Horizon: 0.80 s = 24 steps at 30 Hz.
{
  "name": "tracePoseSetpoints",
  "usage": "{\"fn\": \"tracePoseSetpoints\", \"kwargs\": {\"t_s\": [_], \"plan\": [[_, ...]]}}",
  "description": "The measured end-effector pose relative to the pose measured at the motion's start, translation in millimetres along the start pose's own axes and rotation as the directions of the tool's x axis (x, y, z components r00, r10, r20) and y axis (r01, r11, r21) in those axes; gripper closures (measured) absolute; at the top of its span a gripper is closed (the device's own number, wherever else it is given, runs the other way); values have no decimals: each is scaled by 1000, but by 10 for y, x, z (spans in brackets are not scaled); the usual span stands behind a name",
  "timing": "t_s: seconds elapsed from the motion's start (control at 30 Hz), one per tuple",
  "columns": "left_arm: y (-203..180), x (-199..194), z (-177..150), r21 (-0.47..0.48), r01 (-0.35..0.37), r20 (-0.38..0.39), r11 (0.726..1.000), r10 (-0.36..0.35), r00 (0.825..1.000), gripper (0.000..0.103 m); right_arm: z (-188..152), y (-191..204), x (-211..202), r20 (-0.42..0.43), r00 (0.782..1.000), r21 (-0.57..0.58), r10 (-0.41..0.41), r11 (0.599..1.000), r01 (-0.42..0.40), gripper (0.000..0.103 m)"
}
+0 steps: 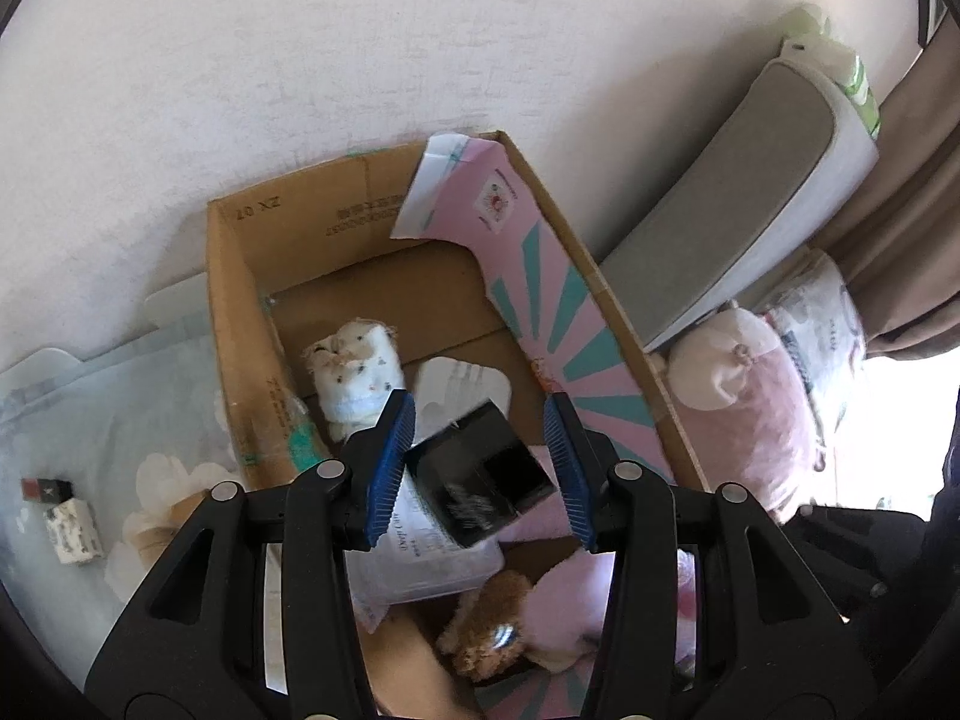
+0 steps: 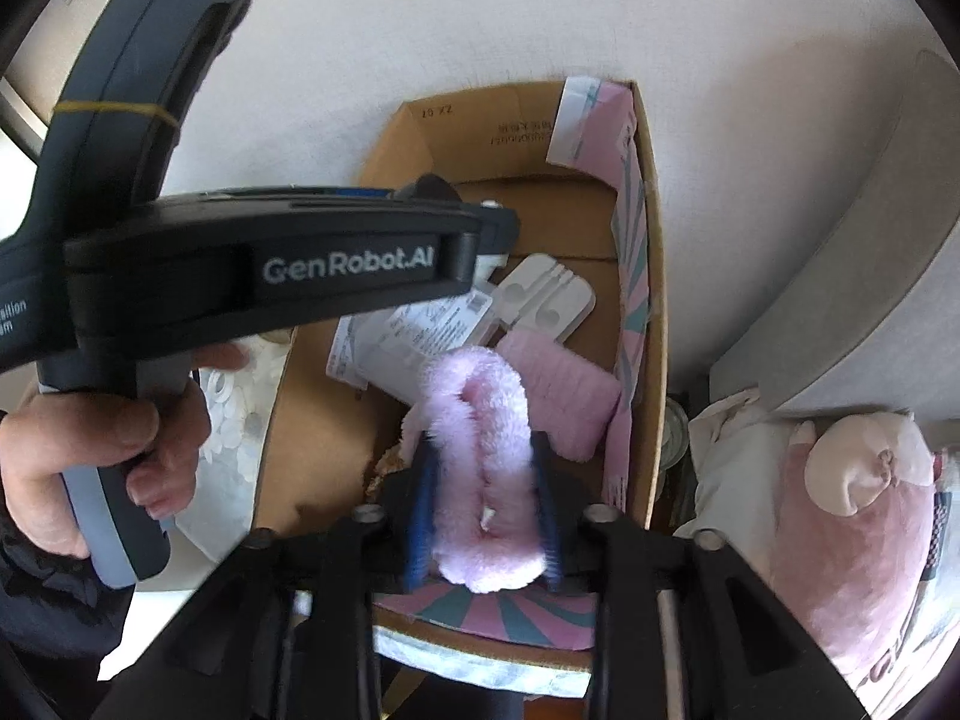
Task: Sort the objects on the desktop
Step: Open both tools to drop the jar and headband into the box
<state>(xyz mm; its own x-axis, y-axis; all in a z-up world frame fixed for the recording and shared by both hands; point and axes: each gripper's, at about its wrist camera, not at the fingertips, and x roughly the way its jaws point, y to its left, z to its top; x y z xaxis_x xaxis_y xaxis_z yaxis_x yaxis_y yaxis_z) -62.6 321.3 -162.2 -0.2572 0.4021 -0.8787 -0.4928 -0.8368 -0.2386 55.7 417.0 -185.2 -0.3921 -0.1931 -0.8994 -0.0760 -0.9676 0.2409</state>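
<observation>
Cardboard box (image 1: 234, 276) mostly filled; left tongs (image 1: 480, 468) spread round black box (image 1: 480, 480), right tongs (image 2: 483, 516) w/ pink fluffy toy (image 2: 480, 468) between, grip unclear; two small items (image 1: 66, 516) left outside.

My left gripper (image 1: 480, 468) has black linkage arms with round silver pivot screws and ribbed blue pads (image 1: 393, 468). My right gripper (image 2: 483, 516) is built the same. The left tool's body reads "GenRobot.AI" in white, with a grey-blue handle and a yellow band. My sleeve (image 2: 36, 588) is dark.
</observation>
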Motion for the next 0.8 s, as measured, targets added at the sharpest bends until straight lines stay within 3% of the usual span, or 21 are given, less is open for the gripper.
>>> {"fn": "tracePoseSetpoints", "kwargs": {"t_s": [0.03, 0.07, 0.1, 0.23, 0.53, 0.8], "plan": [[-7, 6, 13, 0, -1, -8, 1000, 1, 1000, 35, 8, 20, -9, 8, 1000, -3, -1, 1000, 1, 39], [-20, 3, 21, 5, -12, -8, 1000, 12, 1000, 2, 13, 31, -18, 17, 1000, -7, 0, 1000, 0, 29], [-35, -29, 25, 16, -30, 16, 999, 30, 999, 0, 16, 44, -41, 34, 999, -11, 1, 1000, -1, 22], [-5, -84, 17, 6, -13, 31, 1000, 13, 999, 0, 25, 42, -141, 92, 996, 16, 14, 1000, -15, 22], [213, -350, -115, -21, -10, 37, 1000, 11, 999, 0, 33, 159, -177, 83, 996, 23, -31, 999, 29, 22], [559, -782, -267, -64, -52, 70, 997, 56, 996, 0, 102, 313, -286, 102, 991, 48, -81, 996, 76, 22]]}}
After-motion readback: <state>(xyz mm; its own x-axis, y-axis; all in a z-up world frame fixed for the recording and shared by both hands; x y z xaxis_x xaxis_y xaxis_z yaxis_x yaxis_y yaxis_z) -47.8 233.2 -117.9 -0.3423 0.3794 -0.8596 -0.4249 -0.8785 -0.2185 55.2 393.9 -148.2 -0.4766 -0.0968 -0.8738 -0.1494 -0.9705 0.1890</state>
